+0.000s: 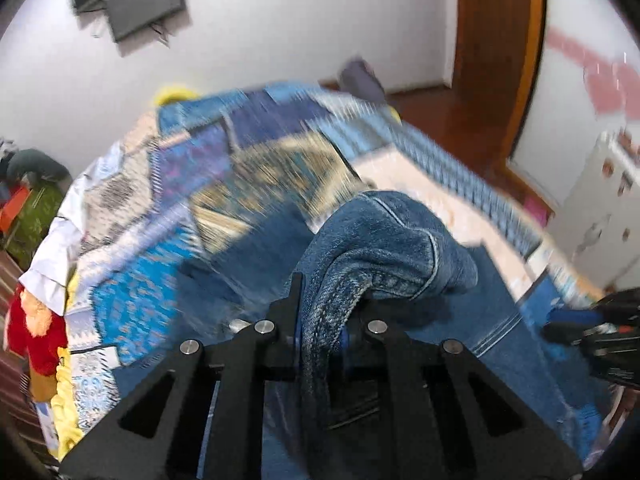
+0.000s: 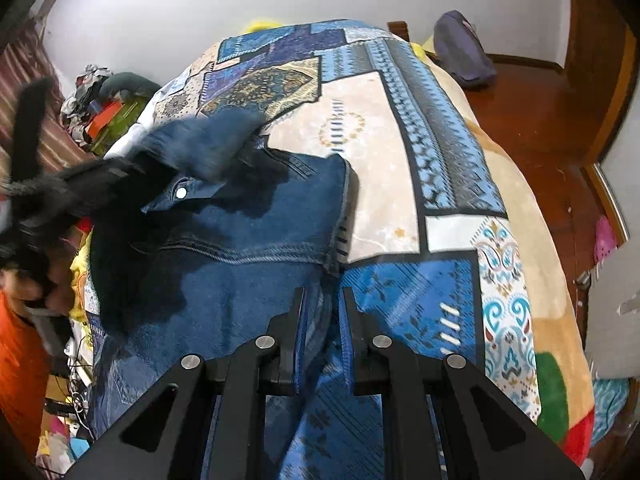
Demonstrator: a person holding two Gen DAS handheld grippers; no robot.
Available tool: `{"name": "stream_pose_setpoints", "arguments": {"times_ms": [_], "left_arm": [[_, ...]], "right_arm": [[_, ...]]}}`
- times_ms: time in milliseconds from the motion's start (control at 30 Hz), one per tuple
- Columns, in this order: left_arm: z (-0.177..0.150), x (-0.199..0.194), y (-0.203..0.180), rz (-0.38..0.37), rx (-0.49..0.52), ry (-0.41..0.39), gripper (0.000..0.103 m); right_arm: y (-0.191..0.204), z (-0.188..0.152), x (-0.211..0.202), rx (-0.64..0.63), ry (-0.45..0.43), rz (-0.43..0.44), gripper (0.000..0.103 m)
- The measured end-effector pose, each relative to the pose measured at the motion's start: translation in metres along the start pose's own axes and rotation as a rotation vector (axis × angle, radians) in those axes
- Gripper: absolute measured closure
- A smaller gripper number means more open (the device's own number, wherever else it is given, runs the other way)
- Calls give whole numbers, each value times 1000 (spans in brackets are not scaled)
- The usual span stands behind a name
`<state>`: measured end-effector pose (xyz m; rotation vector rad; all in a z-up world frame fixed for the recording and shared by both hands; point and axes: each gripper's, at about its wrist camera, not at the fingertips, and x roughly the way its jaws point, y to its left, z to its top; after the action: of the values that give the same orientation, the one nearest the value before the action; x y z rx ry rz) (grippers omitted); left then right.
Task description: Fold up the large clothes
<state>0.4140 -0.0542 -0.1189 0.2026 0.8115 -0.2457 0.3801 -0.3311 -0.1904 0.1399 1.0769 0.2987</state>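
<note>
A blue denim jacket point(image 2: 248, 236) lies on a bed covered by a blue and cream patchwork blanket point(image 2: 384, 168). My left gripper point(image 1: 324, 300) is shut on a bunched fold of the denim jacket point(image 1: 384, 248) and holds it lifted above the blanket point(image 1: 224, 168); the view is motion-blurred. In the right wrist view the left gripper point(image 2: 132, 168) appears blurred at the left, carrying a denim flap. My right gripper point(image 2: 323, 304) is narrowly parted with the jacket's lower edge between its fingers. It also shows at the right edge of the left wrist view point(image 1: 560, 326).
A wooden floor point(image 2: 532, 120) and door frame lie right of the bed. A dark bag point(image 2: 464, 52) sits at the bed's far corner. Clutter and clothes point(image 2: 100, 104) pile at the left. A monitor point(image 1: 140, 4) hangs on the white wall.
</note>
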Motion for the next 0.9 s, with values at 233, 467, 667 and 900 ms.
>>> {"name": "stream_pose_setpoints", "arguments": {"times_ms": [233, 467, 667, 900], "left_arm": [[-31, -47, 84, 23, -123, -59, 89], [-141, -13, 135, -28, -276, 158, 78], [-211, 17, 151, -177, -473, 264, 66], [-205, 12, 170, -205, -547, 216, 49]], "right_arm": [[24, 3, 17, -59, 21, -28, 92], [38, -7, 32, -102, 34, -83, 92], [42, -13, 35, -105, 44, -112, 92], [42, -19, 38, -161, 59, -112, 92]]}}
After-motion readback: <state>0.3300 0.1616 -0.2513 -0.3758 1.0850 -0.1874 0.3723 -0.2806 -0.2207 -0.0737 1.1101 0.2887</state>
